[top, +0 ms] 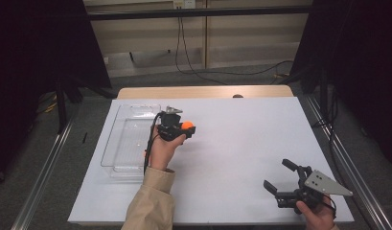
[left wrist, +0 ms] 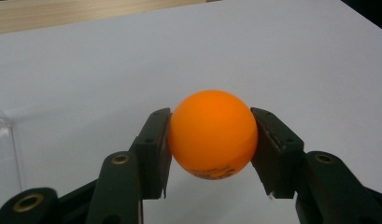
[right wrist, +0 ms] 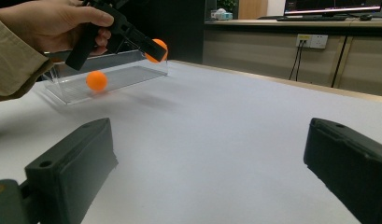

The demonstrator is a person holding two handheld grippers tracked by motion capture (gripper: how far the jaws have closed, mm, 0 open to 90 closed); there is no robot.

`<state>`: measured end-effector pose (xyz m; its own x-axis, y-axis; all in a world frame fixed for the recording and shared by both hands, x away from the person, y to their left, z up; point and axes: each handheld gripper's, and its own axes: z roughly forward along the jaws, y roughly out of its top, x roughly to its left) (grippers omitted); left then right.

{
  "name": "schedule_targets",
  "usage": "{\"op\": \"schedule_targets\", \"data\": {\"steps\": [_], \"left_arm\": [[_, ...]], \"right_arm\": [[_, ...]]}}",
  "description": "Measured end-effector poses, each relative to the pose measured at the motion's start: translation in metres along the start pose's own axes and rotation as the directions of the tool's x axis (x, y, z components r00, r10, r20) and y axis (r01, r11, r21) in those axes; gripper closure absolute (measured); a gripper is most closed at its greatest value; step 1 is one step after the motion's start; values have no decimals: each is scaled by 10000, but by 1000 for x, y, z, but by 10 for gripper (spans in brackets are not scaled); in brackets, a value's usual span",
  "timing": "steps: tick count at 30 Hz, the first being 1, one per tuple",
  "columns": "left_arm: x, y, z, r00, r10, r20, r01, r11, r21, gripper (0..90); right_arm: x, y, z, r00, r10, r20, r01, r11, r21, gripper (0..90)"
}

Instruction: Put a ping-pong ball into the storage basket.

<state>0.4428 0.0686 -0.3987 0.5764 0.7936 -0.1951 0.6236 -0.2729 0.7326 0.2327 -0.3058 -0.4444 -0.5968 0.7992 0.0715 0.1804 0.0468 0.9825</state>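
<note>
Orange and smooth, a ball (left wrist: 212,134) is clamped between the two black jaws of the left gripper (left wrist: 211,144), one pad pressed against each side of it. Faint dark print is seen low on its skin, too small to be read. The ball is held clear of the white table (top: 241,143), with bare surface visible beneath it in the left gripper view. From the high view, the same ball (top: 187,126) is seen at the front of the left gripper (top: 177,125), just to the right of the clear plastic tray (top: 118,143) and near that tray's far end. The person's left hand (top: 161,148) is wrapped around the gripper's handle, and a tan sleeve (top: 150,201) is seen at the bottom edge.

A second orange ball (right wrist: 96,80) is shown in the right gripper view; it appears to be lying inside the tray (right wrist: 132,74), though the clear walls make this hard to confirm.

The right gripper (top: 285,178) is held low at the near right corner of the table, well apart from the tray and the held ball. Its jaws are spread wide, with nothing between them but bare table.
</note>
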Motion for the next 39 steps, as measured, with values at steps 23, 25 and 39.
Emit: {"op": "schedule_targets", "data": {"steps": [23,25,39], "left_arm": [[14,0,-15,9995,-248,-184,249,9997,24,510],[15,0,-16,9993,-324,-209,324,9995,-10,510],[21,-2,-24,9984,-476,-289,478,9988,66,510]], "right_arm": [[0,0,0,10000,6,-12,-6,10000,2,15],[0,0,0,10000,8,-12,-8,10000,0,15],[0,0,1,10000,-11,-19,11,10000,-5,14]]}}
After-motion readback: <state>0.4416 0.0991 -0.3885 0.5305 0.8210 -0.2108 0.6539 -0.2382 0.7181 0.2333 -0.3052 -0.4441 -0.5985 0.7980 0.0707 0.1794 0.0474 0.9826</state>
